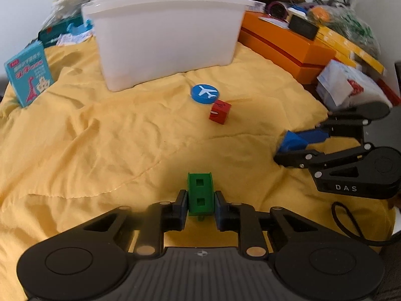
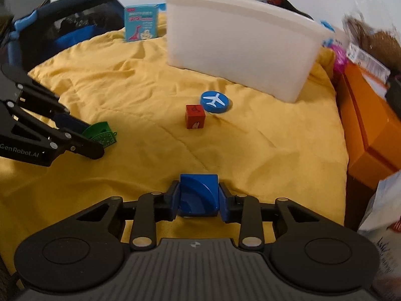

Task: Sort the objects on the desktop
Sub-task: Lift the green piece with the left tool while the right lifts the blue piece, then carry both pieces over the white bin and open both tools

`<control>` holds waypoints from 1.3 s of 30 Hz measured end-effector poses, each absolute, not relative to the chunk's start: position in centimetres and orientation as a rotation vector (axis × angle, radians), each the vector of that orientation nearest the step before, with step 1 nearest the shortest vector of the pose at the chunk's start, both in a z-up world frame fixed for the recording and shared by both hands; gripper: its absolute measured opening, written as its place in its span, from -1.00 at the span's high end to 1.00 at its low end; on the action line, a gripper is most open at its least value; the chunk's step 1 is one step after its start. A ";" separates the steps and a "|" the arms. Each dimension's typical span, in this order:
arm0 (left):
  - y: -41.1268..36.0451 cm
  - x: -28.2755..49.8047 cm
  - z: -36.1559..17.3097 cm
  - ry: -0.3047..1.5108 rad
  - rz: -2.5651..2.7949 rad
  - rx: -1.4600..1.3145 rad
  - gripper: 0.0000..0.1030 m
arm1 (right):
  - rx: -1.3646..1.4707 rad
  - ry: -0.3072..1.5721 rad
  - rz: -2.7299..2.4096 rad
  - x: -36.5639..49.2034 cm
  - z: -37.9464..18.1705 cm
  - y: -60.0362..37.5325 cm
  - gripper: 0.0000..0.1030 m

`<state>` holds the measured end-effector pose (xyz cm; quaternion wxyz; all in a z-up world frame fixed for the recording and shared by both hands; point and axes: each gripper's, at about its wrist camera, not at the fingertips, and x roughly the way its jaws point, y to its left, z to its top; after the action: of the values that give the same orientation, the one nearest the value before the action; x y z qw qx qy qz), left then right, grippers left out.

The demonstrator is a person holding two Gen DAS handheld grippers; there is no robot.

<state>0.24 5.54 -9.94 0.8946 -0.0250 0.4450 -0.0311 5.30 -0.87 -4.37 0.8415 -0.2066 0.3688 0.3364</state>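
Here, left gripper (image 1: 200, 200) clamped on a green plastic block with square holes (image 1: 200, 193); right gripper (image 2: 198, 195) clamped on a blue plastic block with a curved groove (image 2: 198, 193). Both low over the yellow cloth (image 1: 100, 138). Ahead, a small red cube (image 1: 219, 113) just beside a round blue disc with a white airplane (image 1: 205, 93), near the white plastic bin (image 1: 163, 40).

Open yellow cloth (image 1: 100, 135), white bin (image 1: 165, 37) behind, clutter flanking

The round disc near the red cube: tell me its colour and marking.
The disc is blue with a white airplane on top, clearest in the right wrist view.
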 end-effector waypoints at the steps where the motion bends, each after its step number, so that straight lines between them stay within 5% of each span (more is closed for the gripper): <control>1: 5.5 0.2 -10.0 0.922 -0.064 -0.044 0.52 | -0.432 0.784 0.709 5.4 -4.3 -0.8 0.32; 13: 4.5 0.3 -7.3 0.877 -0.118 -0.035 0.52 | -0.354 0.821 0.718 6.2 -2.8 -1.6 0.33; 39: 9.8 10.2 8.4 0.430 0.046 -0.018 0.52 | -0.170 0.340 0.569 16.1 12.9 2.0 0.33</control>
<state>10.18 9.80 8.42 0.9767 -0.0087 0.2134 0.0226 16.12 1.98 12.86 0.9420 -0.0831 0.1669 0.2789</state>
